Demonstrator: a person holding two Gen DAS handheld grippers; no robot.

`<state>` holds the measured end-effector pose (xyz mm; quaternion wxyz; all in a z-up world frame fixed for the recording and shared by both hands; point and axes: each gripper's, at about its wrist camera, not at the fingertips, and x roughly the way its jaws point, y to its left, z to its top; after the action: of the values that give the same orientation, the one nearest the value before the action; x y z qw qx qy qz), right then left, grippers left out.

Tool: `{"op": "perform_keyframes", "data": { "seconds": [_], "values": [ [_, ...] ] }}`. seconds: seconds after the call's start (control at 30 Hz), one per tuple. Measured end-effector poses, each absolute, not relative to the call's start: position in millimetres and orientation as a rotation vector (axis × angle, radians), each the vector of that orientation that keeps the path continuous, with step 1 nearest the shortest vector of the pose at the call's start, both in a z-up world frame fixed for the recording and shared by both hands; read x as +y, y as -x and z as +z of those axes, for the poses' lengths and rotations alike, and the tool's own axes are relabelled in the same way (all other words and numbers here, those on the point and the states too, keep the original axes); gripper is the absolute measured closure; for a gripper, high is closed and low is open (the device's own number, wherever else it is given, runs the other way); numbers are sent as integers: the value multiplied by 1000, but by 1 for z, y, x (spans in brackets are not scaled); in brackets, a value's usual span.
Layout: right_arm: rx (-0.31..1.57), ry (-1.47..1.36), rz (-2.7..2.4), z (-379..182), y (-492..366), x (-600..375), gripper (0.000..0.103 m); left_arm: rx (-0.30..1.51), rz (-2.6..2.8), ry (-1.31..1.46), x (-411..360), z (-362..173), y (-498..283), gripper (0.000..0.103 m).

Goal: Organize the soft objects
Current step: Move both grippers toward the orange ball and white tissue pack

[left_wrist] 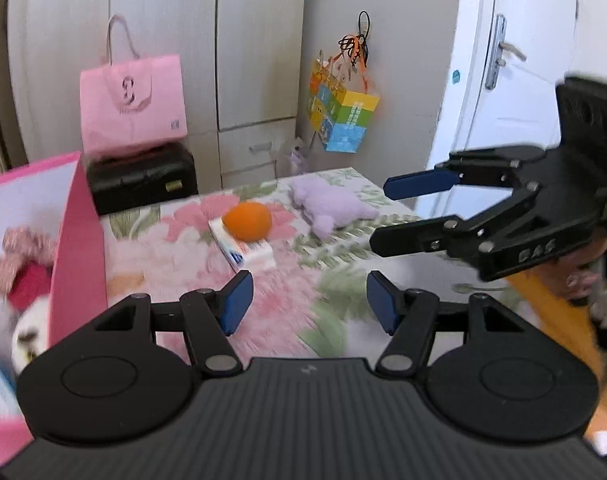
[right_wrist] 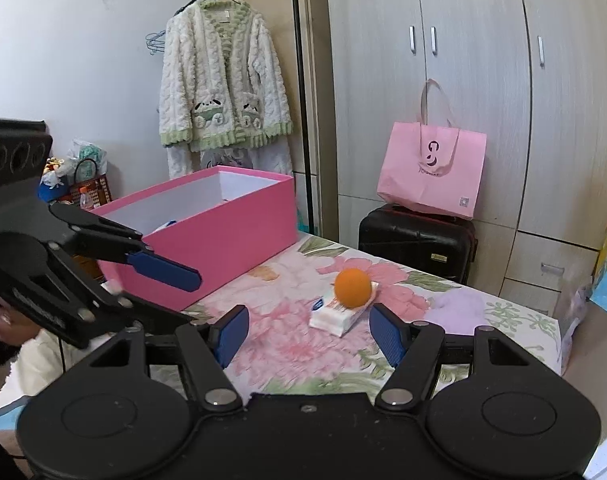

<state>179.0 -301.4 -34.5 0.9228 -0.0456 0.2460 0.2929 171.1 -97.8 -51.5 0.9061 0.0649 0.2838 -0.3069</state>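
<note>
Table (left_wrist: 335,264) with the floral cloth is carrying everything: pink box (right_wrist: 223,236) is sitting open on its near-left part as the right wrist view shows it, white inside, with plush toys (left_wrist: 23,264) lying in it per the left wrist view, a fuzzy pinkish one with red and a white one below it, both blurred. Wardrobe (right_wrist: 483,80) is standing behind the table, a black case (right_wrist: 417,240) in front of it with a pink bag (right_wrist: 431,172) resting on top. A fleece robe (right_wrist: 223,88) is hanging on a rail left of the wardrobe. A colourful bag (left_wrist: 343,120) is hanging on the wall by the white door (left_wrist: 503,80). Lilac plush (left_wrist: 329,204) is lying flat toward the table's far end, apart from the box and touching neither gripper. Tissue pack (right_wrist: 339,312) is lying mid-table between box and lilac plush, and the orange ball (right_wrist: 353,286) is resting on its far end. Left gripper (left_wrist: 308,302) is hanging over bare cloth short of the tissue pack, jaws parted, gripping nothing. Right gripper (right_wrist: 308,330) is sitting over the cloth with the tissue pack showing in the gap ahead of its fingers, not touching it as far as I can tell, jaws released and empty. Each gripper is showing in the other's view, fingers spread.
</note>
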Motion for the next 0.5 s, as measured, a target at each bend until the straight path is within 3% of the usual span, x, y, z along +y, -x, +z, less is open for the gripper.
{"op": "perform_keyframes", "data": {
  "seconds": [0.5],
  "values": [
    [648,92,726,-85,-306,-293,32,650,-439,-101,-148,-117,-264,40]
  ]
}}
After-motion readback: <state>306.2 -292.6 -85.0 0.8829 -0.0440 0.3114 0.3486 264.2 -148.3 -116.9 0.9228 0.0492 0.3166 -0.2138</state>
